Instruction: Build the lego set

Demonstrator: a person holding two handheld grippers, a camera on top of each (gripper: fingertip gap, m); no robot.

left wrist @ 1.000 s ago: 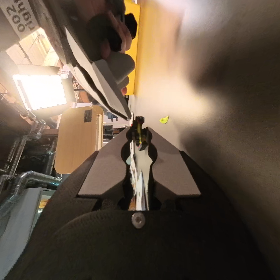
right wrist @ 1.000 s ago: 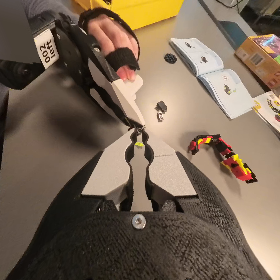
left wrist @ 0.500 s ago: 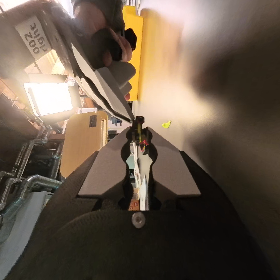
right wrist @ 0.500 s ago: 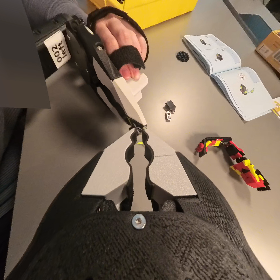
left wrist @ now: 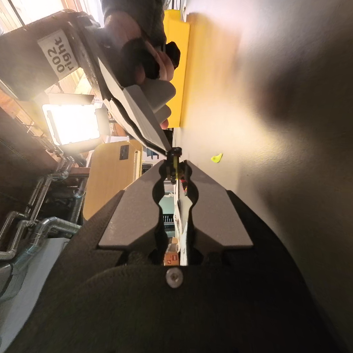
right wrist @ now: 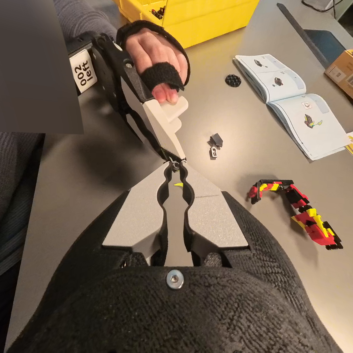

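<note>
Left wrist view: the left hand-held gripper (left wrist: pixel 174 168) is clenched on a small black-and-yellow lego piece (left wrist: pixel 174 166) at its tips; the right hand-held gripper (left wrist: pixel 168 150) meets it from above.

Right wrist view: the right hand-held gripper (right wrist: pixel 176 166) pinches that same piece, tip to tip with the left one, above the grey surface (right wrist: pixel 238 168); a red, black and yellow lego assembly (right wrist: pixel 298 214) lies well apart.

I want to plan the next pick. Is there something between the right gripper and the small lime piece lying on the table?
Nothing visible on the table blocks it. The lime piece lies alone, seen between the right gripper's fingers. But that gripper already pinches a small black part, with the left gripper, so it is occupied.
</note>
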